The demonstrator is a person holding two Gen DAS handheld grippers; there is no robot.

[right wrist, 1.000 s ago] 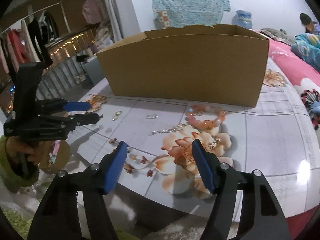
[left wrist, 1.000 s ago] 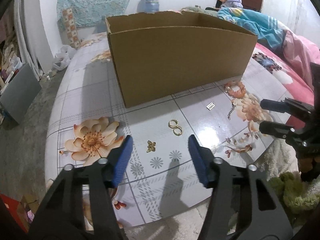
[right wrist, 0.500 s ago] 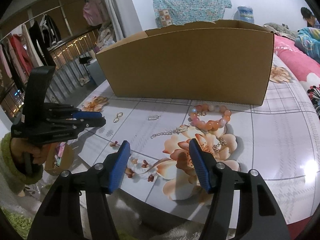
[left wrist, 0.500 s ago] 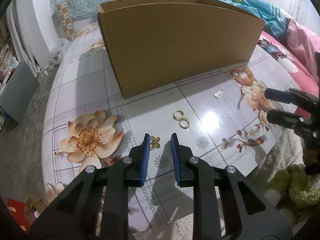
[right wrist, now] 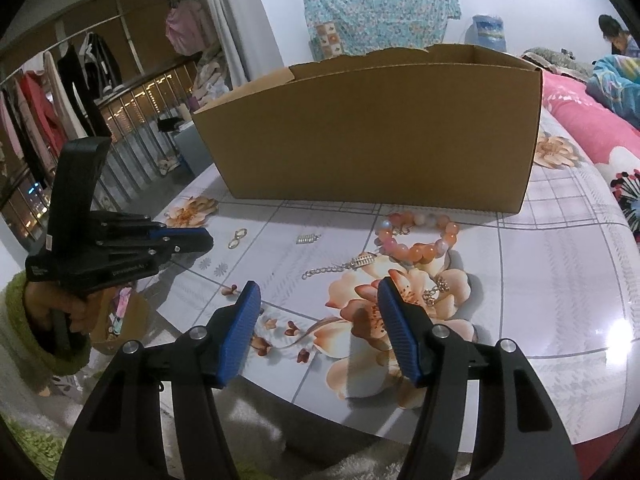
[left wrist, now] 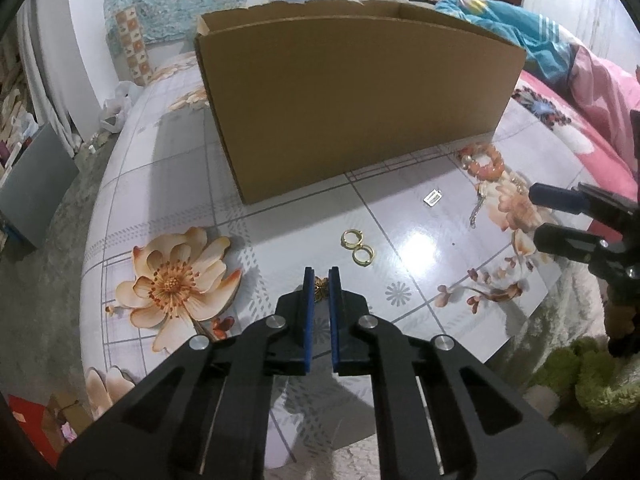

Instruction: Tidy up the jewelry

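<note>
Shiny flowered tabletop [left wrist: 168,184] holds big brown cardboard box [left wrist: 360,100] at far side. Left gripper [left wrist: 319,280] at near edge, blue fingers nearly together around small gold butterfly charm [left wrist: 320,286]; real pinch or just close, cannot tell. Two gold rings [left wrist: 358,247] lie just beyond, touching each other. Small silver tag [left wrist: 433,197] further right. Pink bead bracelet [right wrist: 416,238] near box, thin silver chain [right wrist: 340,266] beside it. Right gripper [right wrist: 319,302] spread wide over painted flower, holding nothing.
</note>
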